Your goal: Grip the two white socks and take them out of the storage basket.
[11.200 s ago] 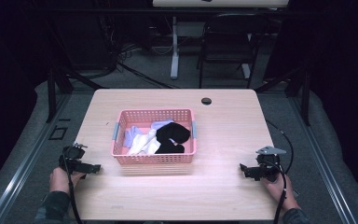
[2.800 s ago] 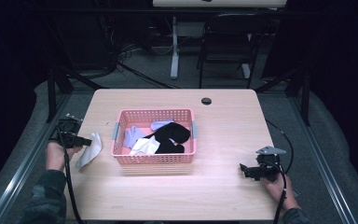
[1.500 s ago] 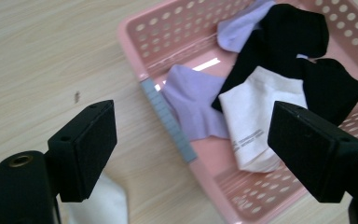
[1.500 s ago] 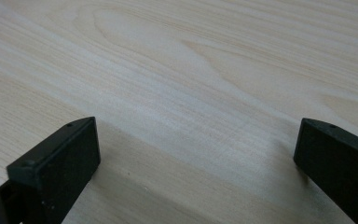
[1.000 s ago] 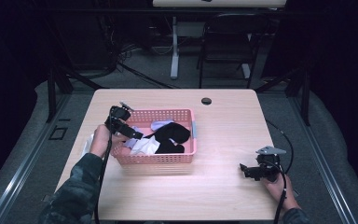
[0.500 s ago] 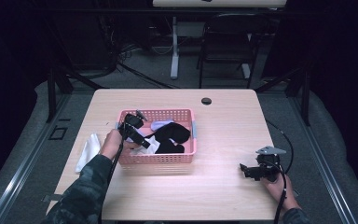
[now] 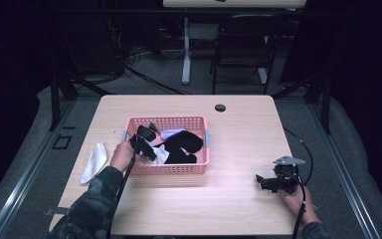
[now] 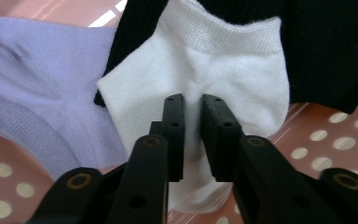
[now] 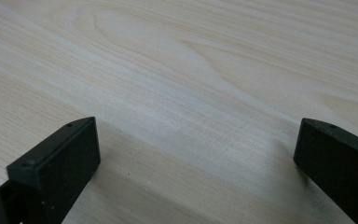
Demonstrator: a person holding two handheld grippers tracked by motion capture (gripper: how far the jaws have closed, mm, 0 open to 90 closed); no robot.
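A pink basket (image 7: 166, 119) stands mid-table holding a black sock (image 7: 184, 144), a lilac sock (image 7: 171, 133) and a white sock (image 8: 233, 70). My left gripper (image 7: 151, 152) reaches down into the basket's left half. In the left gripper view its jaws (image 8: 193, 100) stand almost together, pinching a fold of the white sock, with the lilac sock (image 8: 32, 70) to the left and the black sock (image 8: 326, 46) behind. My right gripper (image 7: 261, 181) rests on the table at the right, open (image 9: 195, 128) over bare wood.
Another white sock (image 7: 94, 158) lies flat on the table left of the basket. A dark round hole (image 7: 220, 107) sits near the table's far edge. Bare tabletop (image 7: 238, 149) stretches between the basket and my right gripper. A chair and desk legs stand beyond the table.
My left gripper laid a white sock on the table left of the basket, then moved right into the basket and closed on a second white sock. The right gripper stayed put.
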